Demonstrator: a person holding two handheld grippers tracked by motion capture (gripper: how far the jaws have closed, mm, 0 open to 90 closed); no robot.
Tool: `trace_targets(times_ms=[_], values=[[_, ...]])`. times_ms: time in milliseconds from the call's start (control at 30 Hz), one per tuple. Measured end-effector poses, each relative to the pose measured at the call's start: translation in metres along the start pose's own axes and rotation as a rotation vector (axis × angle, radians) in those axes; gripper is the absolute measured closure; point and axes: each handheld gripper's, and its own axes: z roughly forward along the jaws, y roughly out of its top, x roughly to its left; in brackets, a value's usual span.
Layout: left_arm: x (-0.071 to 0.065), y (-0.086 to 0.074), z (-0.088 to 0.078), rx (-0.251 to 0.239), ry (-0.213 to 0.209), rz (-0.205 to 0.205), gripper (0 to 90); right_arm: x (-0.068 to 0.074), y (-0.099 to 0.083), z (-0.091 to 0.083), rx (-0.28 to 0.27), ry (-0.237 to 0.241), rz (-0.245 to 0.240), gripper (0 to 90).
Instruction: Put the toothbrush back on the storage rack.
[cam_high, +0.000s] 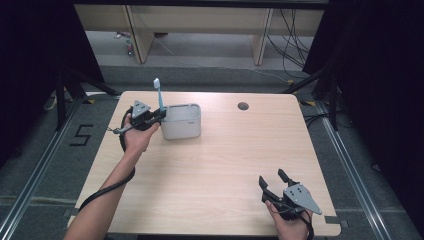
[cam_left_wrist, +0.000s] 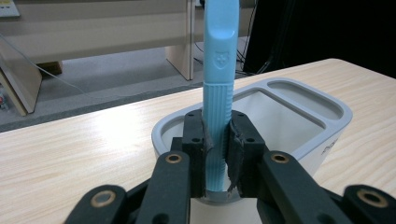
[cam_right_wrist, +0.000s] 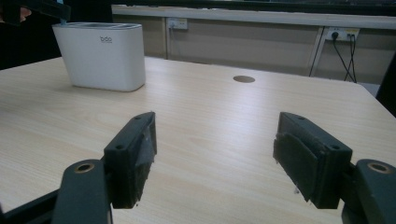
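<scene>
A light-blue toothbrush (cam_high: 159, 96) stood upright at the left end of a white toothbrush holder (cam_high: 181, 121), its bristled head at the top, on a light wooden table (cam_high: 210, 165). The left gripper (cam_high: 159, 114) held it by the ribbed lower part of the handle, both black jaws pressed flat against the plastic. In the left gripper view the toothbrush (cam_left_wrist: 218, 84) rose straight up between the pads, a small crest moulded into the handle above the ribs, and its bottom end sat at the rim of the holder (cam_left_wrist: 299, 126), which showed a large compartment and a narrower one along its far side. Whether the tip rested inside the holder or just above the rim could not be told.

Seen from above, the holder sat at about 11 o'clock on the tabletop, with the person's left hand (cam_high: 136, 134) and forearm reaching to it from 7 o'clock. A round cable hole (cam_high: 243, 106) lay near the far edge at about 1 o'clock.

The right gripper (cam_high: 272, 181) rested well apart from all this, at about 5 o'clock near the front edge, jaws spread wide and holding nothing. In the right gripper view its pads (cam_right_wrist: 144, 149) framed bare table, with the holder (cam_right_wrist: 100, 56), marked with a small logo, far off at 10 o'clock and wall sockets (cam_right_wrist: 341, 33) beyond the table.
</scene>
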Motion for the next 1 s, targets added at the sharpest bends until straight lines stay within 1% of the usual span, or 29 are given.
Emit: trace_targets(times_ms=[33,67,100,200,233,300,367,400,433,467,500,567,600,633,667,700,833,867,1000], values=[[0.0001,-0.0002,0.0004,0.003,0.0,0.0,78.0,0.0003,0.0,-0.0002,0.003,0.0,0.003,30.4],[0.0002,-0.0004,0.0008,0.008,0.0,0.001,78.0,0.0028,-0.0002,-0.0014,0.013,-0.016,0.024,30.5],[0.0002,-0.0007,0.0011,0.011,0.001,-0.002,78.0,0.0009,-0.0002,0.0001,-0.001,-0.005,0.004,30.5],[0.0002,-0.0014,0.002,0.022,0.001,-0.007,78.0,0.0008,0.0005,-0.0019,0.027,-0.017,-0.001,30.5],[0.0004,-0.0017,0.0022,0.024,0.002,-0.007,78.0,0.0007,0.0005,-0.0018,0.027,-0.015,-0.002,30.5],[0.0007,-0.002,0.0024,0.03,0.004,-0.009,78.0,0.0005,-0.0001,-0.0003,0.008,-0.012,0.001,30.5],[0.001,-0.0021,0.0026,0.032,0.005,-0.014,78.0,-0.0003,0.0003,-0.0004,0.008,-0.015,-0.012,30.5],[0.0014,-0.0021,0.0025,0.036,0.006,-0.015,78.0,-0.0012,0.0002,0.0003,0.002,-0.016,-0.03,30.5],[0.0016,-0.0021,0.0025,0.038,0.008,-0.018,77.9,-0.0015,0.0002,0.0004,0.002,-0.018,-0.035,30.4],[0.0019,-0.0019,0.0024,0.039,0.007,-0.02,78.0,-0.0012,0.0003,-0.0002,0.015,-0.013,-0.031,30.5],[0.0021,-0.0016,0.0023,0.04,0.008,-0.018,78.0,-0.0006,0.0002,-0.0002,0.017,-0.012,-0.023,30.4],[0.0023,-0.001,0.0024,0.045,0.007,-0.017,77.9,-0.001,0.0,0.0,0.016,-0.007,-0.027,30.5],[0.0024,-0.0008,0.0025,0.047,0.006,-0.016,77.9,-0.0002,-0.0001,0.0008,0.007,-0.003,-0.012,30.5],[0.0024,-0.0007,0.0026,0.048,0.006,-0.017,77.9,0.0005,-0.0001,0.0007,0.012,-0.002,-0.002,30.5],[0.0023,-0.0007,0.0028,0.048,0.006,-0.018,77.9,0.0005,-0.0002,0.0007,0.013,-0.002,-0.002,30.5],[0.0023,-0.0007,0.0028,0.049,0.006,-0.018,77.9,0.0006,0.0002,-0.0004,0.028,-0.011,-0.004,30.5],[0.0015,-0.0009,0.003,0.048,0.004,-0.02,77.8,0.0,-0.0003,0.0001,0.024,-0.011,-0.013,30.5],[0.0014,-0.0009,0.003,0.049,0.004,-0.019,77.8,0.0004,-0.0007,0.0011,0.012,-0.01,-0.008,30.5],[0.0017,-0.0009,0.0023,0.048,-0.002,-0.02,76.6,0.0005,-0.0005,0.0006,0.02,-0.003,-0.007,30.5]])
